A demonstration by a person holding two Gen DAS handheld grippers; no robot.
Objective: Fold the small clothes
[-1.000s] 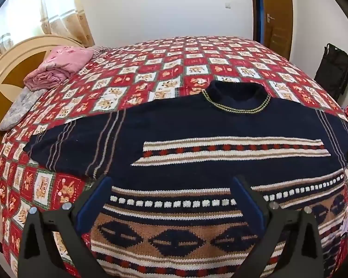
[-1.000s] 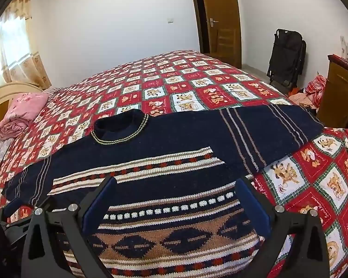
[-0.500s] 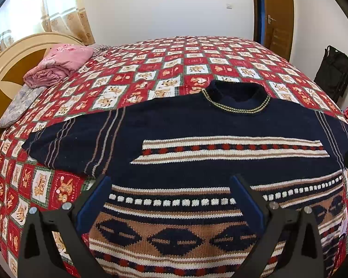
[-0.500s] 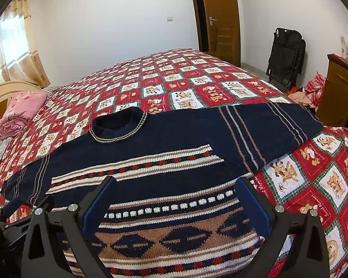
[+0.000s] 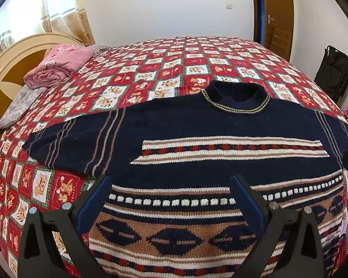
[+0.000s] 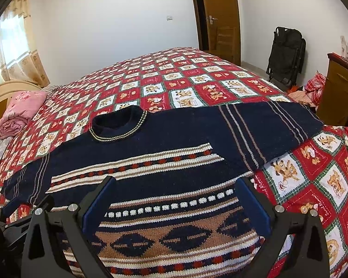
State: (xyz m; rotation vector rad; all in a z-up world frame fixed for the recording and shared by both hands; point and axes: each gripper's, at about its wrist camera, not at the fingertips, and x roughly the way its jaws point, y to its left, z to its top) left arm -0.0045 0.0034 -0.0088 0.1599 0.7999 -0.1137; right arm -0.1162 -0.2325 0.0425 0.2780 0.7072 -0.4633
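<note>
A navy knit sweater (image 5: pixel 197 125) with brown, white and red pattern bands lies flat, front up, on the bed, sleeves spread to both sides, collar far from me. It also shows in the right wrist view (image 6: pixel 174 139). My left gripper (image 5: pixel 171 185) is open and empty, hovering above the sweater's lower left part. My right gripper (image 6: pixel 176 185) is open and empty above the lower right part. The left gripper's body (image 6: pixel 23 215) shows at the left edge of the right wrist view.
The bed carries a red and white checked quilt (image 5: pixel 174 69). A folded pink blanket (image 5: pixel 58 67) lies by the headboard (image 5: pixel 9 69) at left. A black folded stroller (image 6: pixel 286 53), a wooden cabinet (image 6: pixel 338 92) and a door (image 6: pixel 220 16) stand at right.
Both grippers have risen and drawn back slightly; the sweater sits a little lower in both views. The sweater has not moved. Both grippers stay open.
</note>
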